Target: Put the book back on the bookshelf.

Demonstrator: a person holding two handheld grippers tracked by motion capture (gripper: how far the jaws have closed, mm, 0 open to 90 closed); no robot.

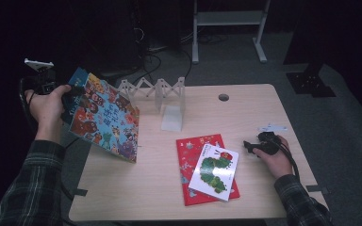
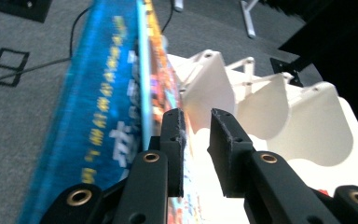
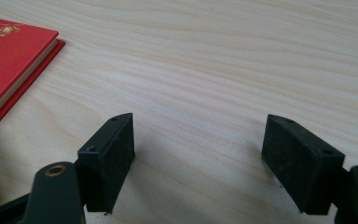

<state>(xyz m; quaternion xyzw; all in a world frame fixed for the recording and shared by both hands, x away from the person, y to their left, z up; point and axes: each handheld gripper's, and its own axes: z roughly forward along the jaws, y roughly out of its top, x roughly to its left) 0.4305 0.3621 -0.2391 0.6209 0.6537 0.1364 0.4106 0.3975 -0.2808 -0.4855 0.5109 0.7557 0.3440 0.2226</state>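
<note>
Looking down from the high view, we see our left gripper at the far left edge of the table, level with a blue picture book that stands tilted, its lower corner down on the tabletop and its upper end up by the gripper. From the left gripper view the jaws are parted by a narrow gap with nothing pinched between them; the book lies just outside the left jaw, its blue cover blurred, close against that jaw's outer face, though we cannot tell whether they touch. Beyond the jaw tips stands a white folding rack with its curved dividers fanned out, near the book's far edge. Our left hand grips the tool from below the book's upper end. Our right gripper rests low over the table well apart from the left one, with its jaws spread wide and only bare wood between them. Just to its left we see a red book lying flat, and a smaller white book with a green caterpillar lies on top of it. In the right gripper view the red book's corner sits beyond and to the left of the left jaw, clear of both jaws.
</note>
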